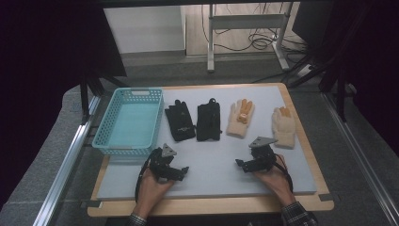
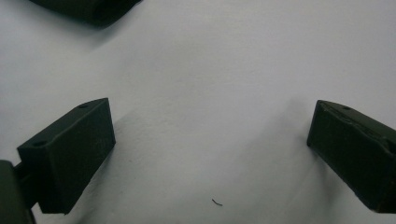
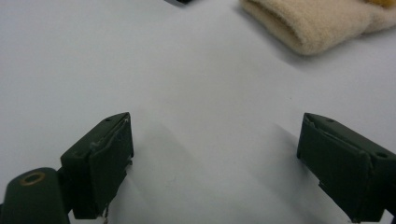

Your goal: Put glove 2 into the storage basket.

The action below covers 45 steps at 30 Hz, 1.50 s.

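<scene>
Two black gloves [image 1: 180, 120] [image 1: 209, 121] lie side by side on the pale mat, right of a turquoise basket [image 1: 128, 122]. Two cream gloves with orange patches [image 1: 241, 117] [image 1: 283, 126] lie farther right. My left gripper [image 1: 175, 165] rests near the mat's front left, below the first black glove, open with nothing between its jaws [image 2: 210, 140]. My right gripper [image 1: 250, 161] sits at the front right, below the cream gloves, open and empty [image 3: 215, 154]. A cream glove's cuff [image 3: 308, 23] lies ahead of it; a black glove's edge [image 2: 88, 9] lies ahead of the left one.
The mat [image 1: 211, 179] covers a wooden board [image 1: 211, 206] on a grey table. The basket is empty and stands at the board's left edge. Metal rails [image 1: 61, 174] run along both sides. A desk frame and cables [image 1: 249, 33] stand on the floor beyond.
</scene>
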### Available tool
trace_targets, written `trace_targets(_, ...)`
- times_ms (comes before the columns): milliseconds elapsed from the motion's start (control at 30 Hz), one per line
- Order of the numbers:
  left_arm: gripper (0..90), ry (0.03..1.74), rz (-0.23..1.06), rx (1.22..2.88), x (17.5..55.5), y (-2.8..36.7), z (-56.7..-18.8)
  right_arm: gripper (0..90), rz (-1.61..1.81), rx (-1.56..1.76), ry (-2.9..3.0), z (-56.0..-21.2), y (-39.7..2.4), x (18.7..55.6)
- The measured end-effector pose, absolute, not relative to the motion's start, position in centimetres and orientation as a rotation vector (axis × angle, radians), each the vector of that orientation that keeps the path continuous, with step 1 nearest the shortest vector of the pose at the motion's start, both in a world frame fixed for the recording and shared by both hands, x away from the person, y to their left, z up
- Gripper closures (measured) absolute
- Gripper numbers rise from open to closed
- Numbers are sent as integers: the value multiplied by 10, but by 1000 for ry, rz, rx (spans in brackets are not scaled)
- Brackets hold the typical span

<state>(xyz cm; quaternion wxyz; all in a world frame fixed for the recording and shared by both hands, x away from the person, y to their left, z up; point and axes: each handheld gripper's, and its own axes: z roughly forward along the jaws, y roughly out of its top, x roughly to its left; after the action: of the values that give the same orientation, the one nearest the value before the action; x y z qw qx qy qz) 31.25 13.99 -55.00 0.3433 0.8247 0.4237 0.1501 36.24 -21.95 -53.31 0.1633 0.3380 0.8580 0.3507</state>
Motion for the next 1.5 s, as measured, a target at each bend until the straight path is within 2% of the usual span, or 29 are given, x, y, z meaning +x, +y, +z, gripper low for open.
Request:
trace_targets(233, 12, 1101, 390, 2143, 312, 140, -550, 144, 1002, 975, 2438, -532, -221, 364)
trace_targets(633, 13, 1102, 390, 2141, 312, 140, -550, 292, 1100, 988, 2436, -514, -207, 385)
trace_targets(1300, 14, 1102, 390, 2141, 312, 140, -550, 375, 1112, 1031, 2431, -500, -163, 441)
trace_targets(1500, 14, 1101, 390, 2141, 312, 140, -550, 487, 1090, 1042, 2411, -495, -149, 465)
